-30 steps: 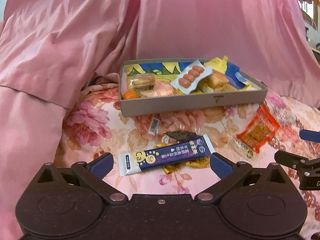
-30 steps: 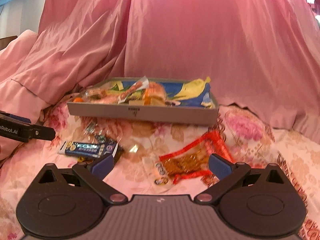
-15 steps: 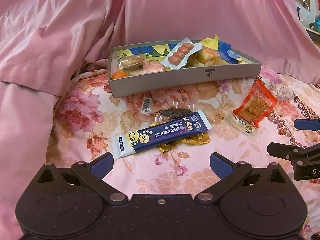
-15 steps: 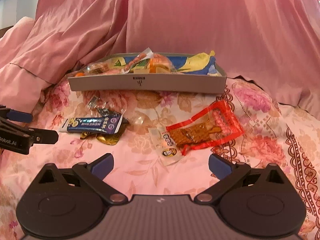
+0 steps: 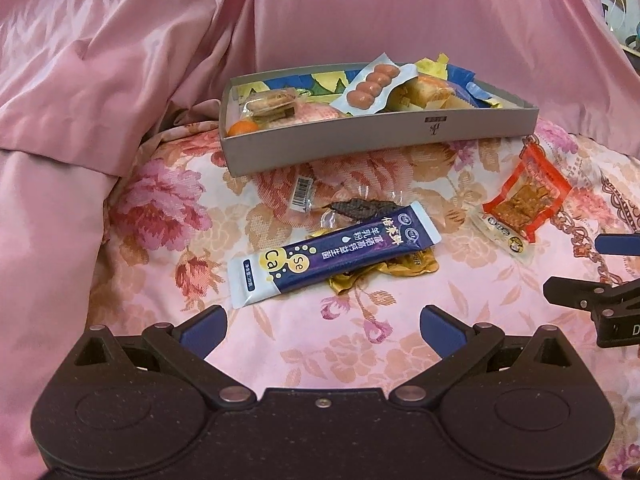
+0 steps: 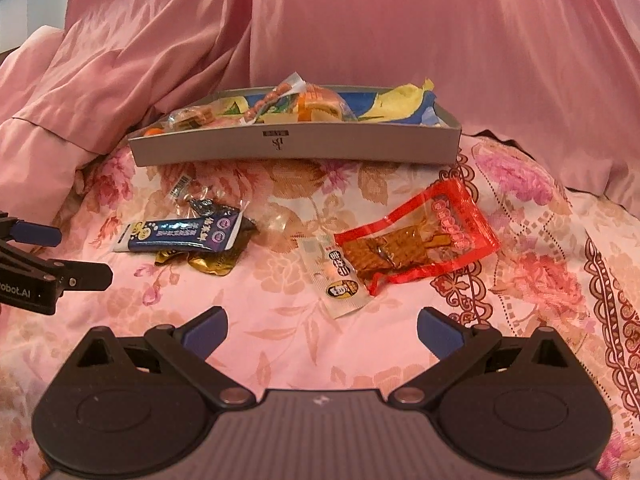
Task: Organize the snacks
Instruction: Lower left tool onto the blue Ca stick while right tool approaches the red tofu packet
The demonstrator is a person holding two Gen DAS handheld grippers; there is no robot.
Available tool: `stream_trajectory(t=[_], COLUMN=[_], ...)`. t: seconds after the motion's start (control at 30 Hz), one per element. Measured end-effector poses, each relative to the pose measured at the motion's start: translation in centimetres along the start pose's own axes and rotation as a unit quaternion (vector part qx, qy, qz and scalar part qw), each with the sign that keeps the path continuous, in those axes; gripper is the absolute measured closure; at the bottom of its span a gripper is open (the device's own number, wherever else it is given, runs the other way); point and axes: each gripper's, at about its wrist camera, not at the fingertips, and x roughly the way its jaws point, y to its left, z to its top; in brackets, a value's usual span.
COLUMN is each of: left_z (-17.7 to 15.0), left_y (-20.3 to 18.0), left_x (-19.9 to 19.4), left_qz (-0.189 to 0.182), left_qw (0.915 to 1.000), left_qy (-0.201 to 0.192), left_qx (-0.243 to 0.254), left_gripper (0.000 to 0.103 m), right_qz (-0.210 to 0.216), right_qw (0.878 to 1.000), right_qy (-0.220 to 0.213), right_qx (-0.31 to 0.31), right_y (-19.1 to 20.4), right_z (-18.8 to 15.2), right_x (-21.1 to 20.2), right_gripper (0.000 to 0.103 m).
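Observation:
A grey cardboard box (image 5: 400, 136) (image 6: 296, 146) holding several wrapped snacks sits at the back of the flowered bedspread. In front of it lie a purple stick pack (image 5: 332, 256) (image 6: 180, 234) on a gold wrapper (image 5: 384, 272) (image 6: 208, 262), a clear packet with a dark snack (image 5: 352, 208), and a red packet (image 5: 524, 204) (image 6: 416, 244) with a white sachet (image 6: 338, 280) beside it. My left gripper (image 5: 323, 326) is open, just short of the purple pack. My right gripper (image 6: 322, 326) is open, just short of the sachet and red packet.
Pink satin cloth (image 5: 100, 60) (image 6: 400, 40) is draped behind and to the left of the box. In the left wrist view the other gripper's fingers (image 5: 580, 296) reach in from the right edge. In the right wrist view the left gripper's fingers (image 6: 60, 276) enter at left.
Both grippers have lifted and tilted down over the bedspread, so the loose packets now lie further up the views. Nothing on the bed has moved. Both stay open.

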Motion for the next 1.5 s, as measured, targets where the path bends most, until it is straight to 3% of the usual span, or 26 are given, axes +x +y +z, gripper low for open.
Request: stream_trajectory(t=[0.23,0.37,0.53,0.7,1.07,1.2,1.3,1.5], left_z=[0.7,1.3,1.7,2.3,3.4,3.7,3.8,4.1], left_y=[0.5,0.5,0.1,0.0,0.9,1.0,1.1,1.4], left_x=[1.9,3.5,5.5,7.3,9.5,9.5,9.4,9.3], left_qz=[0.008,0.004,-0.025,-0.049,-0.071,-0.086,-0.095,-0.114], left_qw=[0.9992,0.9958,0.9842,0.9726,0.9736,0.9735,0.9749,0.9777], left_qy=[-0.020,-0.038,-0.049,-0.042,-0.001,0.015,0.033,0.077], left_qx=[0.034,0.083,0.168,0.223,0.217,0.211,0.199,0.159], left_gripper=[0.001,0.001,0.001,0.001,0.003,0.011,0.017,0.034], right_qz=[-0.005,-0.008,-0.009,-0.020,-0.016,-0.042,-0.061,-0.057], right_qw=[1.000,0.999,0.997,0.992,0.979,0.975,0.979,0.985], right_qy=[0.011,0.018,0.020,0.030,0.038,0.031,0.033,0.033], right_qx=[0.015,0.033,0.070,0.117,0.201,0.217,0.191,0.162], right_y=[-0.9,-1.7,-3.2,-5.2,-7.0,-6.6,-5.6,-5.0], right_z=[0.2,0.4,1.2,2.1,4.8,5.0,4.9,4.6], right_x=[1.7,3.0,4.6,6.2,10.3,11.2,11.5,11.1], right_gripper=[0.000,0.000,0.000,0.000,0.000,0.000,0.000,0.006])
